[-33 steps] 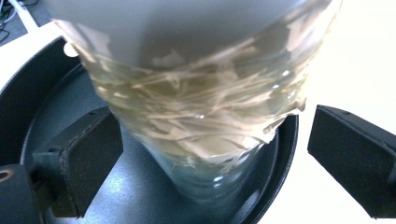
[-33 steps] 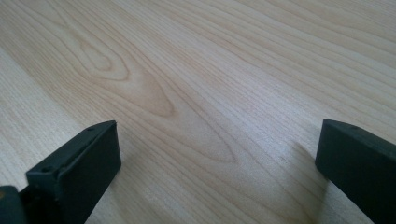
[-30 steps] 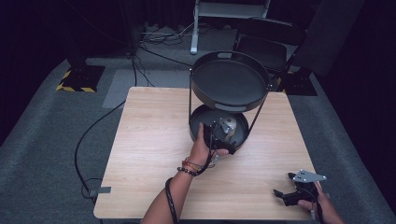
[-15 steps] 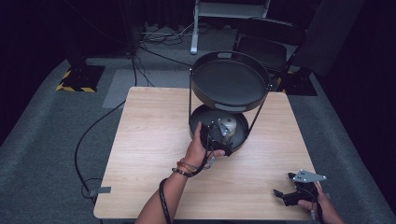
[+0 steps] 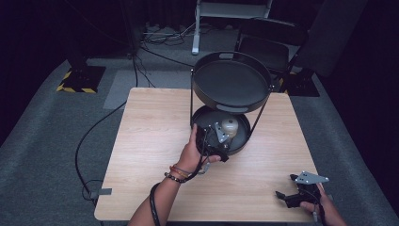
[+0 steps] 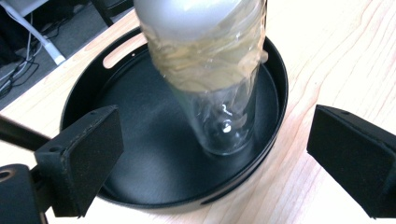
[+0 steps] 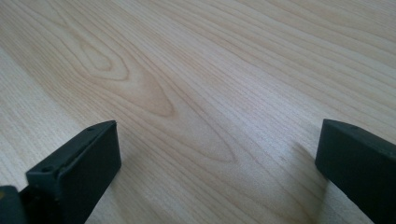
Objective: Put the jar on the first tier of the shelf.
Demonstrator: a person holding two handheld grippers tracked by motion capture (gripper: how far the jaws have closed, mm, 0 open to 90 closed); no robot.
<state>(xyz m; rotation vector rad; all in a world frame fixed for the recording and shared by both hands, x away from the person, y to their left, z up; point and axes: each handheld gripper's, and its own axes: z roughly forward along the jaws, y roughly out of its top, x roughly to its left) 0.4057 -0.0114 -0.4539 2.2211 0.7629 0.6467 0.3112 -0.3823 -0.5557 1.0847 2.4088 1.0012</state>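
One clear jar (image 6: 219, 88) with a white rounded top and yellowish wrap stands upright in the lower tray (image 6: 140, 154) of a two-tier black stand (image 5: 230, 101). In the high view it sits toward the right of that tray (image 5: 244, 141), under the upper tray (image 5: 231, 84). Two round black trays total, joined by thin posts. The lower one has slot handles in its rim.

Left gripper (image 5: 214, 141) is at the lower tray's near rim, with jaws spread wide and the jar between them, untouched. Left hand (image 5: 193, 153) wears bead bracelets at the wrist.

Right gripper (image 5: 301, 190) rests at the near right corner of the table, well apart from the stand. Its jaws are also wide, with bare wood between them (image 7: 210, 93).

One table (image 5: 150, 141), light wood grain, square top. Stand sits at its far centre-right. Floor is grey carpet (image 5: 47, 136), with black cables across it. One yellow-black striped base (image 5: 77, 80) far left, one white frame leg (image 5: 195, 28) at the back. The room beyond is dark.
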